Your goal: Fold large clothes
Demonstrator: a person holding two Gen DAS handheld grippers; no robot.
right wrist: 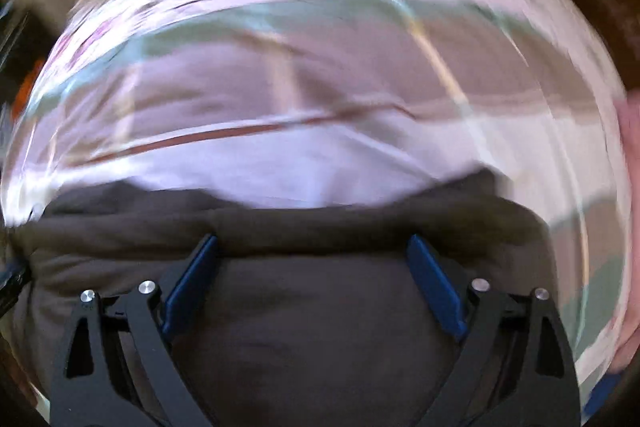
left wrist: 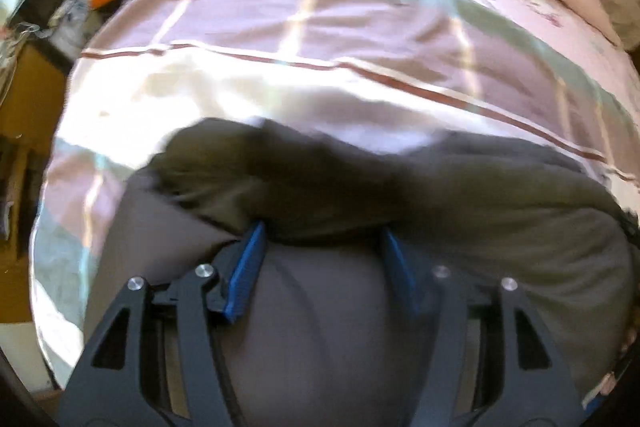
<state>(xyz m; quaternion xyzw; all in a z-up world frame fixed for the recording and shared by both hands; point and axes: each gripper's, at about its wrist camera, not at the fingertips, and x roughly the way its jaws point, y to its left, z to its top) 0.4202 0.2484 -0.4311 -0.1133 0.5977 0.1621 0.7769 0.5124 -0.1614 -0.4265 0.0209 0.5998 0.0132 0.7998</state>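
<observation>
1. The left gripper point(left wrist: 322, 233), black frame with blue ribbed pads, points steeply down at a large dark grey-brown garment of soft cloth point(left wrist: 320, 307). Its jaws are spread about halfway, and the pads press on nothing. A thick rolled fold of the garment lies just beyond the fingertips and hides their ends, so I cannot tell if the tips touch it.
2. The garment lies on a bed cover of smooth pink, cream and pale green fabric with a thin red stripe point(left wrist: 320, 27), which begins beyond the fold, far ahead of the jaws.
3. The right gripper point(right wrist: 314, 241), of the same build, has its jaws spread very wide. The same garment point(right wrist: 312, 327) fills the space between and under them, and its raised fold runs across, just ahead of the tips.
4. Both views are blurred, so fine edges are difficult to see.
5. Risks, in my judgement: the fold is thick and soft, so a jaw may pinch only the top layer and the lower one would drop out. The cover is slippery; the garment could slide when pulled. If the tips go too deep, they may catch the cover together with the cloth.
</observation>
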